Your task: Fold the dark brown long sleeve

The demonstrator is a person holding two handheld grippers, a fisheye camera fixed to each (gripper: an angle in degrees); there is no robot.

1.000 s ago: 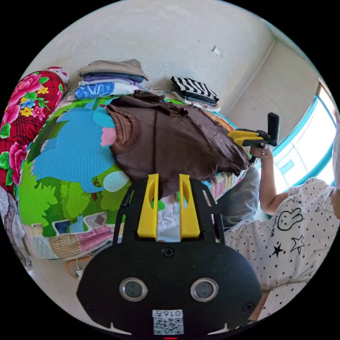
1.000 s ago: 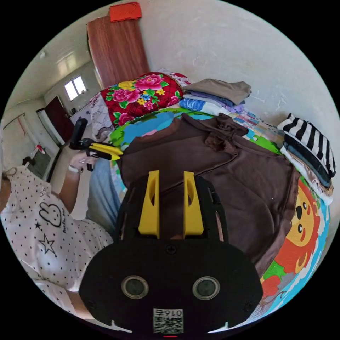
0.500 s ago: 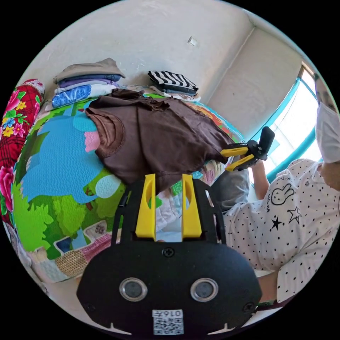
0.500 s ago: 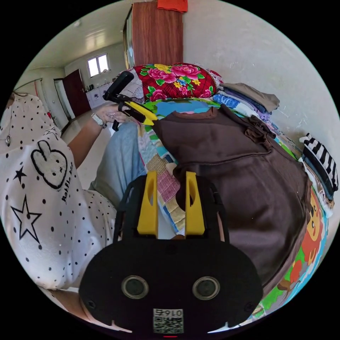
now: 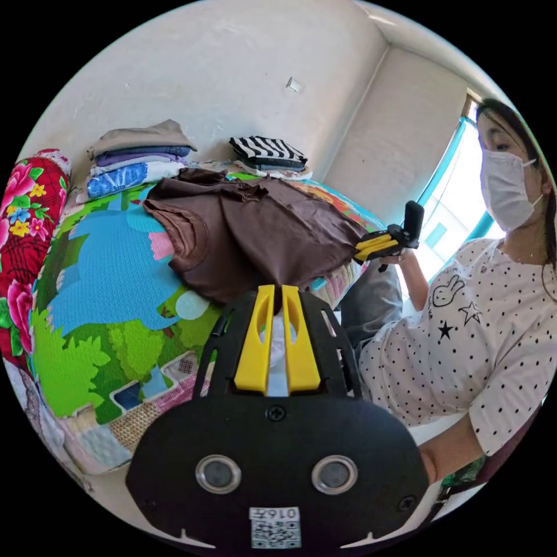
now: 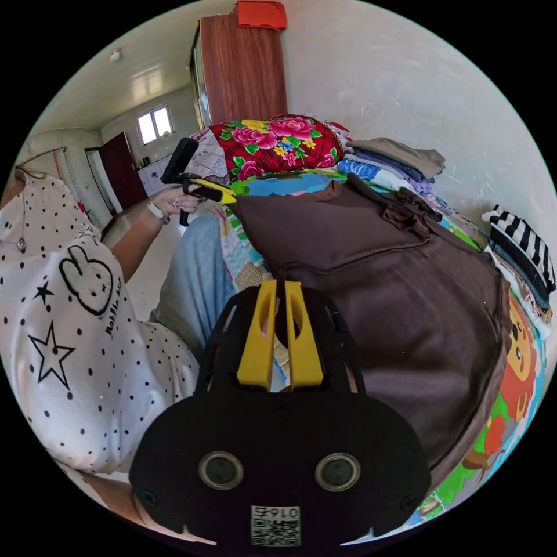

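left gripper (image 5: 276, 290) and right gripper (image 6: 280, 285) each pinch the near hem of the brown shirt (image 5: 255, 232), jaws pressed together. the shirt lies away from them on the bed (image 5: 98, 278) (collar far), so both hands are equally near.

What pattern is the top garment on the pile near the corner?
Black and white stripes, clearest in the left gripper view.

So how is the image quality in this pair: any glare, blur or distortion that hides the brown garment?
Left gripper view: the window is blown out, but the brown long sleeve is evenly lit and sharp. Right gripper view: soft daylight, the garment's folds read clearly; the far window is overexposed. In both views fisheye bends the walls at the rim and the black mount covers the lower part.
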